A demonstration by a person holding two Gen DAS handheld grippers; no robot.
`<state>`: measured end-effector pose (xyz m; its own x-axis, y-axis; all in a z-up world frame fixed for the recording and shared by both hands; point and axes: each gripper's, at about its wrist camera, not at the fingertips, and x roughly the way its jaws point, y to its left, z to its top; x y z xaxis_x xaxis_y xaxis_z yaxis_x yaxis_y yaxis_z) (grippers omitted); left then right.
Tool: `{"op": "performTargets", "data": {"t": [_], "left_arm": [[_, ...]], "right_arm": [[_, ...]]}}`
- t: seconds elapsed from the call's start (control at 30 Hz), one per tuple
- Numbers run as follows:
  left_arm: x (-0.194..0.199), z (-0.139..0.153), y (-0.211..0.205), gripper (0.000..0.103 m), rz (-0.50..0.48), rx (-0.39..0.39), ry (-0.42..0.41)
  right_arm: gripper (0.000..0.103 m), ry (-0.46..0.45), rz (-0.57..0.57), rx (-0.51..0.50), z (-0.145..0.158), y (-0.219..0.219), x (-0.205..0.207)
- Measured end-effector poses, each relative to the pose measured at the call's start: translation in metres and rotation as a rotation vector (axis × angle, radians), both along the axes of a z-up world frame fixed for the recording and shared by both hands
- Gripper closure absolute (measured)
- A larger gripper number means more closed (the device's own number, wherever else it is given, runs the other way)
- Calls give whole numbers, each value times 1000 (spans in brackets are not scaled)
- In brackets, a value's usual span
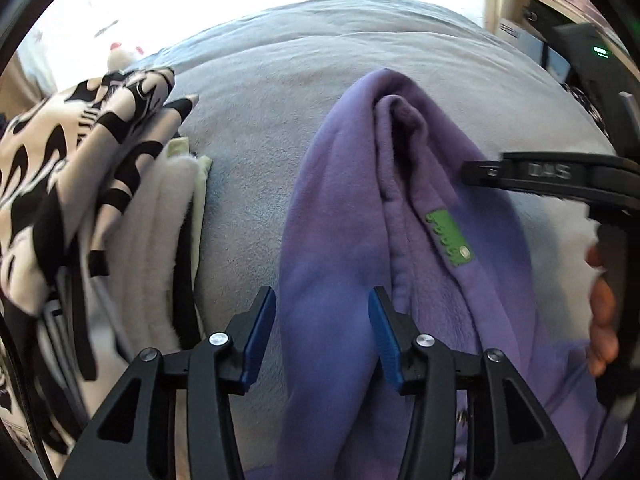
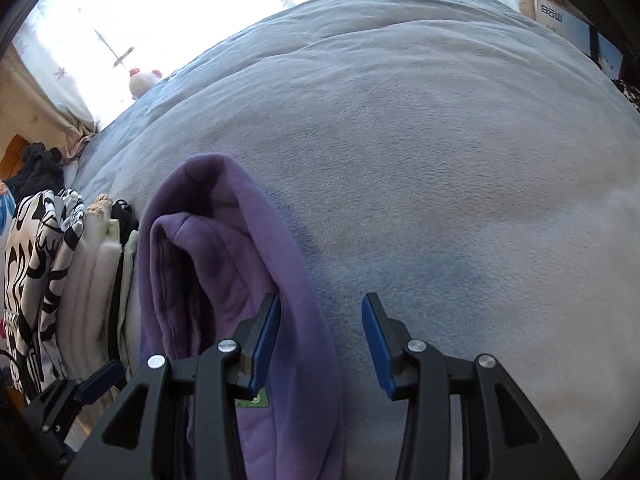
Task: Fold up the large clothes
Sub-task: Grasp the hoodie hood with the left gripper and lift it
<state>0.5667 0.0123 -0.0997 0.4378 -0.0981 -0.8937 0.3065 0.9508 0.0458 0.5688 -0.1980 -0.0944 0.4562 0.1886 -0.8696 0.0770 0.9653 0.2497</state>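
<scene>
Grey-blue blanket (image 2: pixel 420 160) covers the whole bed — our work surface. On it lies the purple fleece garment (image 1: pixel 340 240), already doubled lengthwise into a long band with its green tag (image 1: pixel 448 236) showing; we judge at least one cross fold is left. Beside it, a stack of folded clothes (image 1: pixel 132 220). Left gripper (image 1: pixel 322 336) straddles the band's near end, jaws spread, pads not pressing. Right gripper (image 2: pixel 320 340) is spread too — empty, over blanket just beside the fleece.
</scene>
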Motion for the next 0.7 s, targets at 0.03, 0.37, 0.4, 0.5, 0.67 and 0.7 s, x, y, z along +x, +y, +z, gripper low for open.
{"op": "performTargets", "data": {"t": [0.03, 0.37, 0.4, 0.5, 0.67, 0.7], "left_arm": [[-3, 0, 0, 56, -19, 5, -1], [-5, -24, -2, 56, -70, 110, 7], [-2, -26, 0, 61, -55, 111, 3], [3, -31, 4, 79, -37, 127, -15], [10, -39, -3, 96, -41, 110, -35], [6, -37, -6, 98, -40, 100, -47]], "right_arm": [[61, 0, 6, -2, -1, 1, 0], [61, 2, 17, -20, -7, 4, 7], [61, -2, 17, -23, -7, 5, 8], [61, -2, 10, -36, -9, 8, 13], [77, -3, 4, -40, -14, 15, 20], [97, -3, 14, -35, -14, 17, 20]]}}
